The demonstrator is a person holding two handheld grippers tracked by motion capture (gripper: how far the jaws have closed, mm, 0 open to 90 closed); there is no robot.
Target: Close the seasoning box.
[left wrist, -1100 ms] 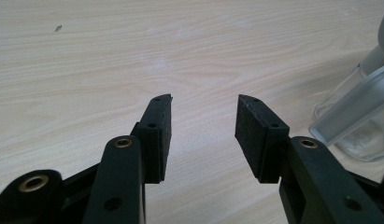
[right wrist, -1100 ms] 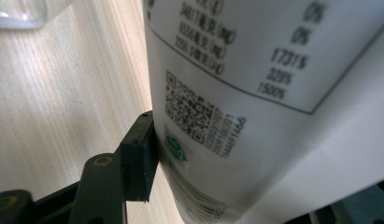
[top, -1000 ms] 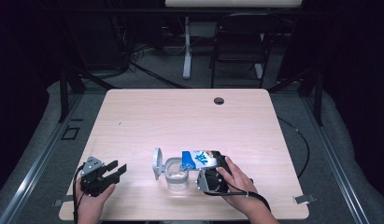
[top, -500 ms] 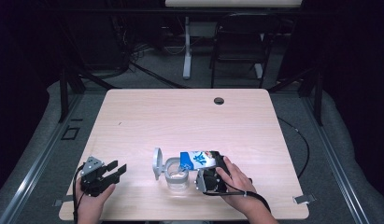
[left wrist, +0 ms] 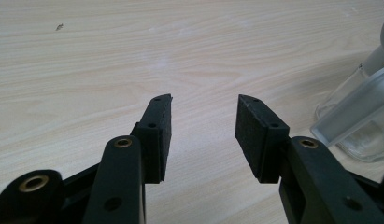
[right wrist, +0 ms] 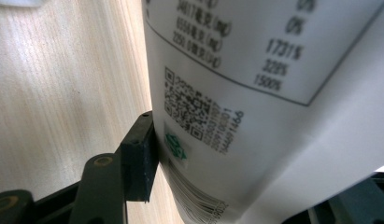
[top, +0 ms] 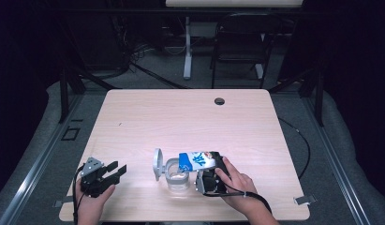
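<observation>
Two grippers are in our hands at the wooden table (top: 148,112). Our right gripper (top: 210,174) has its jaws spread wide and clamped on a blue-and-white carton (top: 198,160), which we hold tipped on its side with its top end over a clear glass jar (top: 177,174). The jar stands near the table's front edge with its hinged lid (top: 157,163) swung up on its left. Our left gripper (top: 116,170) rests well apart at the front left, jaws parted with nothing between them.
</observation>
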